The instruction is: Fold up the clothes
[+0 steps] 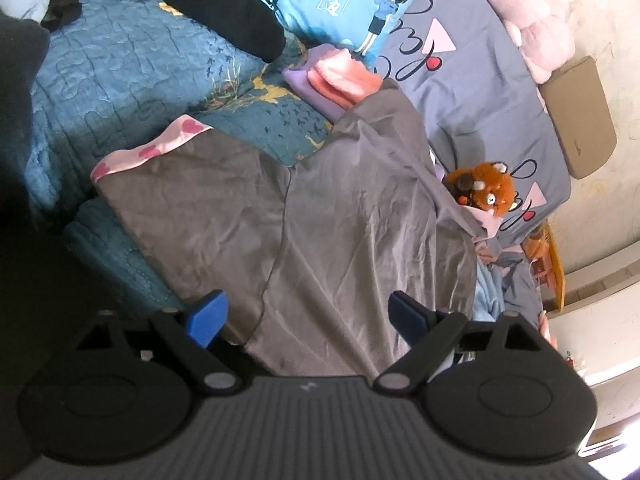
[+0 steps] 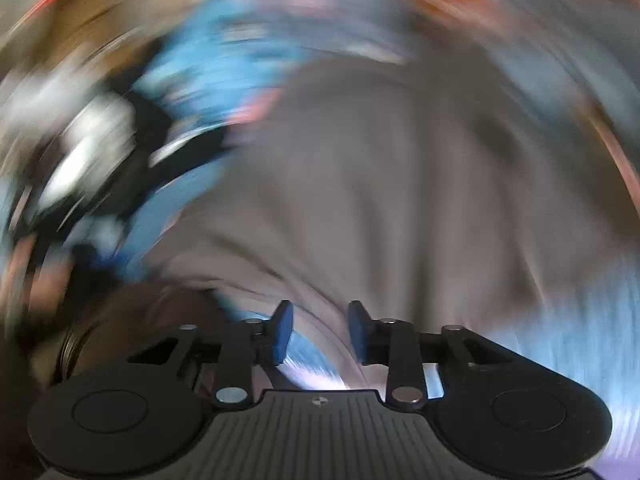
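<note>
A grey garment lies spread on the bed, and its sleeve ends in a pink cuff with hearts. My left gripper hovers over the garment's near edge, open wide, with nothing between its blue pads. The right wrist view is heavily motion-blurred. In it the same grey cloth fills the middle. My right gripper stands over a fold of that cloth with a clear gap between its pads. Whether cloth touches them is lost in the blur.
A blue quilt lies left of the garment, with black clothing on it. Beyond are folded purple and coral cloths and a blue cartoon pillow. A plush toy sits on the grey-blue sheet. Pink cushions line the wall.
</note>
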Demonstrator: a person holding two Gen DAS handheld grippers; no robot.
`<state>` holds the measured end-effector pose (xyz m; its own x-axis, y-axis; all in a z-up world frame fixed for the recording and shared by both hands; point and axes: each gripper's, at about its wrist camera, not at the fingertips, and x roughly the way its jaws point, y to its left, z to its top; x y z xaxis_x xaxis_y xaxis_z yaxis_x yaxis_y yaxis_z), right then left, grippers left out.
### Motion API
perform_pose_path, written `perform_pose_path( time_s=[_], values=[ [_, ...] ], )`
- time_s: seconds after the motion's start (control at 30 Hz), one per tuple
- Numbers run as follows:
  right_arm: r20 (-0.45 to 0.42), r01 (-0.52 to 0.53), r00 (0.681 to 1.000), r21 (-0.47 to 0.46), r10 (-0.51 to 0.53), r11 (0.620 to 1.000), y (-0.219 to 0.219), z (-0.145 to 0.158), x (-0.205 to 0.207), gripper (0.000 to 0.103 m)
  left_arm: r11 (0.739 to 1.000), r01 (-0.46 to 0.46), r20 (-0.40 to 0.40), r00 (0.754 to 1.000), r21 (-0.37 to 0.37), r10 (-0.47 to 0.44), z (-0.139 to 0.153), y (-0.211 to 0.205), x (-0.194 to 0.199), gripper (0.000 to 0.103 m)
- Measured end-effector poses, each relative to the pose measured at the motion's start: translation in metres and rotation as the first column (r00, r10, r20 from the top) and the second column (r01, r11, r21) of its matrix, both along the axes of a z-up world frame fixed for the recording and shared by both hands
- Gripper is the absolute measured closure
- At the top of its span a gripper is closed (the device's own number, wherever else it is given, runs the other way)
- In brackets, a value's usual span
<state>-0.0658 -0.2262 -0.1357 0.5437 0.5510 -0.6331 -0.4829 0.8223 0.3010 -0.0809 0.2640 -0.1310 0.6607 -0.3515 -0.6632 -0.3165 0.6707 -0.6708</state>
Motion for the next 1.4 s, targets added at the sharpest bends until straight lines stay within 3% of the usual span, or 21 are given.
perform_pose_path(
  time_s=[0.07, 0.13, 0.3, 0.4, 0.53, 0.63, 0.67, 0.8, 1.07, 1.23, 1.33, 1.4],
  values=[
    [0.105, -0.219, 0.967, -0.117, 0.232, 0.969, 0.042, 0.008, 0.002, 0.068, 1.0, 0.004, -0.003, 1.0, 0.017, -0.004, 0.003, -0.001, -0.002, 0.013],
    [0.151, -0.373, 0.9, -0.224, 0.41, 0.901, 0.083, 0.007, 0.007, 0.068, 0.999, -0.003, 0.003, 1.0, 0.034, 0.003, 0.007, -0.002, -0.008, 0.013],
    [0.086, -0.58, 0.763, -0.346, 0.641, 0.737, 0.15, -0.02, 0.028, 0.069, 0.997, -0.019, 0.019, 1.0, 0.074, 0.018, 0.017, -0.003, -0.024, 0.01],
    [0.067, -0.592, 0.735, -0.422, 0.675, 0.687, 0.172, -0.038, 0.032, 0.069, 0.995, -0.029, 0.023, 0.999, 0.092, 0.027, 0.021, -0.003, -0.031, 0.01],
    [0.052, -0.547, 0.745, -0.523, 0.665, 0.654, 0.19, -0.058, 0.039, 0.069, 0.996, -0.021, 0.016, 1.0, 0.087, 0.02, 0.019, -0.004, -0.028, 0.009],
    [0.042, -0.526, 0.752, -0.563, 0.658, 0.638, 0.199, -0.068, 0.039, 0.082, 0.997, -0.011, 0.009, 1.0, 0.08, 0.01, 0.015, -0.004, -0.026, 0.009],
    [0.041, -0.517, 0.756, -0.575, 0.653, 0.635, 0.2, -0.07, 0.038, 0.09, 0.997, -0.008, 0.007, 1.0, 0.078, 0.007, 0.014, -0.004, -0.026, 0.009],
    [0.005, -0.537, 0.779, -0.511, 0.627, 0.672, 0.206, -0.064, 0.047, 0.095, 0.998, -0.008, 0.004, 1.0, 0.065, 0.008, 0.011, -0.003, -0.025, 0.009],
    [-0.127, -0.603, 0.795, -0.28, 0.594, 0.747, 0.202, -0.05, 0.056, 0.096, 0.998, -0.024, 0.018, 1.0, 0.051, 0.023, 0.012, 0.002, -0.027, 0.008],
    [-0.21, -0.611, 0.786, -0.129, 0.581, 0.781, 0.2, -0.041, 0.061, 0.078, 0.998, -0.035, 0.025, 0.999, 0.052, 0.034, 0.014, 0.006, -0.03, 0.008],
    [-0.11, -0.593, 0.805, -0.144, 0.583, 0.792, 0.199, -0.027, 0.052, 0.076, 0.997, -0.047, 0.022, 0.999, 0.055, 0.046, 0.014, 0.01, -0.031, 0.007],
    [-0.062, -0.577, 0.816, -0.107, 0.574, 0.809, 0.193, -0.012, 0.053, 0.061, 0.996, -0.07, 0.021, 0.997, 0.047, 0.069, 0.013, 0.013, -0.032, 0.007]
  ],
)
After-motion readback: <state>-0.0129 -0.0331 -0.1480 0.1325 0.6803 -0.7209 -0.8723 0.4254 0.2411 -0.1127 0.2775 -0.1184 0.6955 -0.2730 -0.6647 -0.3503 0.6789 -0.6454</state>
